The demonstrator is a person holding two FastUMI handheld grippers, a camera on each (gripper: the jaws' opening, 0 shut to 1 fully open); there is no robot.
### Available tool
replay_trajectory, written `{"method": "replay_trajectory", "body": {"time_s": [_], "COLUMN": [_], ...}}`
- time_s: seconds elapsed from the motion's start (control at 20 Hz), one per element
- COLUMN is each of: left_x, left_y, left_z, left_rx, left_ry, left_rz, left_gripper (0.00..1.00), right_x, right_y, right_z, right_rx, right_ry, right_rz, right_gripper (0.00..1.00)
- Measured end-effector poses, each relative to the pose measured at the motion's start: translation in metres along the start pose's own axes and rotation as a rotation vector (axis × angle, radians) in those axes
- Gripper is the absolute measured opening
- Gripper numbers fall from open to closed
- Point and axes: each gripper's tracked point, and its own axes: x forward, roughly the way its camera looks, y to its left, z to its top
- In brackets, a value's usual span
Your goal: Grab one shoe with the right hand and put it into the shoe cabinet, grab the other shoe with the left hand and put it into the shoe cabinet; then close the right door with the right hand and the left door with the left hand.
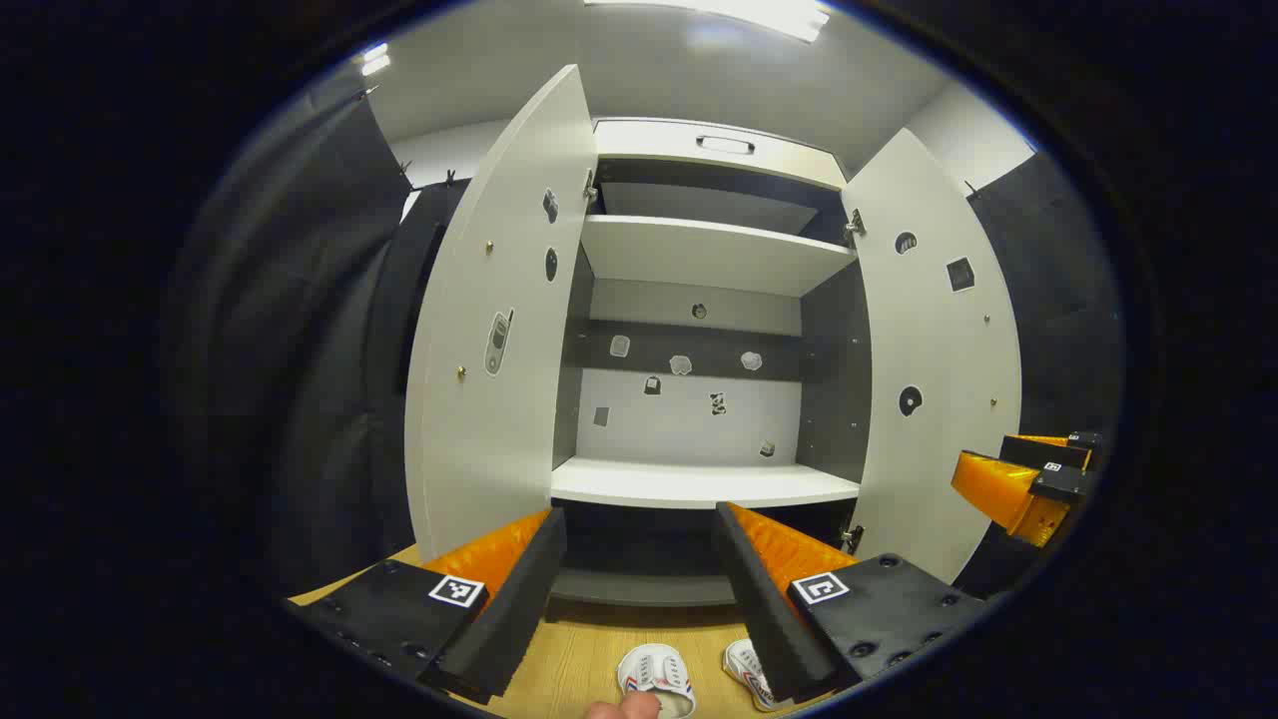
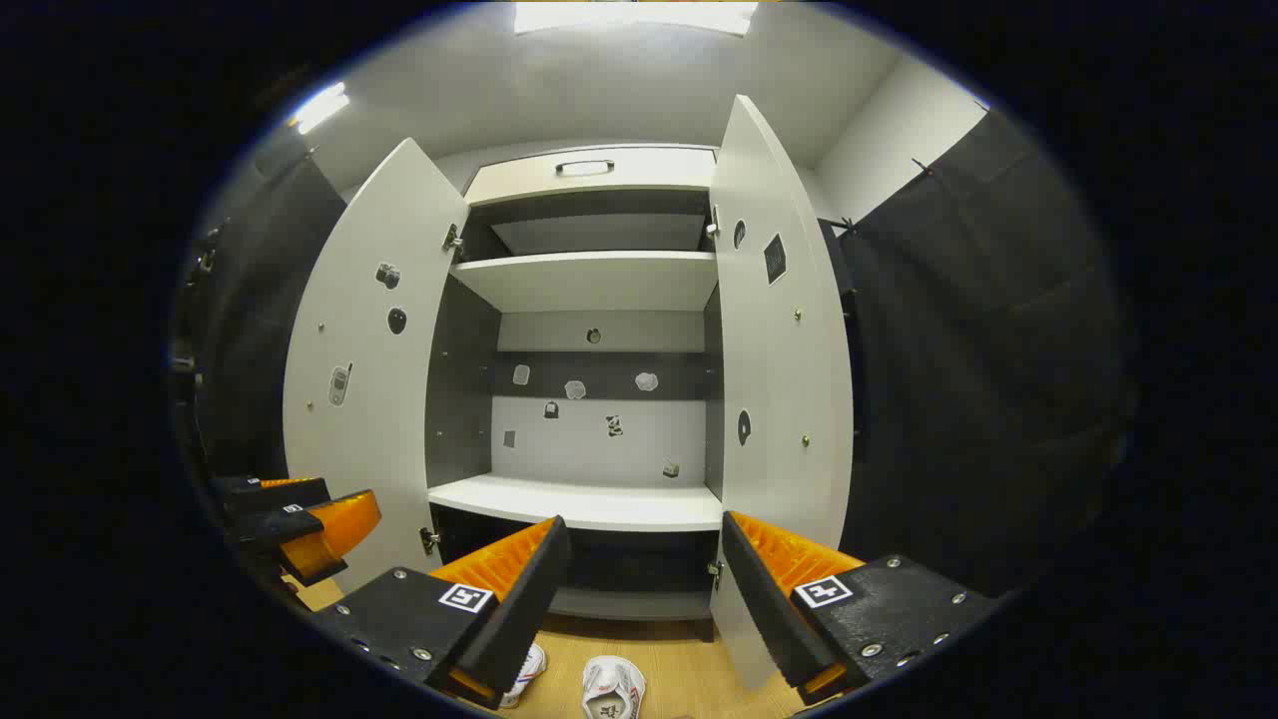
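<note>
A white shoe cabinet (image 1: 704,484) stands ahead with its left door (image 1: 499,320) and right door (image 1: 934,359) swung wide. Its shelves hold no shoes. Two white shoes with red and blue stripes rest on the wooden floor in front: one (image 1: 659,679) between my left gripper's fingers' line of sight, the other (image 1: 749,674) partly behind a finger. My left gripper (image 1: 639,589) hangs open above them. In the right gripper view the cabinet (image 2: 589,499), a shoe (image 2: 611,689) and the second shoe (image 2: 524,671) appear below my open right gripper (image 2: 644,589).
The right gripper (image 1: 1028,479) shows at the right edge of the left gripper view; the left gripper (image 2: 290,519) at the left of the right gripper view. A fingertip (image 1: 624,709) pokes in at the bottom. Black cloth walls flank the cabinet. The floor (image 1: 579,659) is light wood.
</note>
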Motion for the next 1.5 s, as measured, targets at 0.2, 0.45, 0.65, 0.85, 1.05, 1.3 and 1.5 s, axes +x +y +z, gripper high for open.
{"method": "replay_trajectory", "body": {"time_s": [0.2,0.45,0.65,0.85,1.05,1.3,1.5], "left_x": [-0.002,-0.003,-0.003,-0.003,-0.003,-0.004,-0.005], "left_y": [-0.004,-0.005,-0.004,-0.005,-0.004,-0.001,0.000], "left_z": [-0.002,-0.005,-0.005,-0.003,-0.001,0.000,0.002], "left_rx": [-0.004,-0.008,0.005,0.007,0.008,0.004,0.006], "left_ry": [0.003,0.010,0.011,0.003,-0.001,-0.003,-0.007], "left_rz": [-0.005,-0.007,-0.005,-0.011,-0.010,-0.006,-0.002], "left_gripper": [0.96,0.96,0.95,0.96,0.96,0.96,0.96], "right_x": [-0.001,-0.004,-0.003,-0.003,-0.001,0.002,0.005], "right_y": [-0.008,-0.011,-0.012,-0.011,-0.010,-0.011,-0.003], "right_z": [0.000,-0.006,-0.008,-0.005,-0.003,-0.005,-0.015], "right_rx": [0.005,0.013,0.023,0.024,0.023,-0.006,-0.014], "right_ry": [-0.001,0.013,0.017,0.009,0.004,0.009,0.033], "right_rz": [-0.015,-0.020,-0.021,-0.023,-0.020,-0.029,-0.002], "right_gripper": [0.94,0.97,0.94,0.94,0.94,0.94,0.94]}}
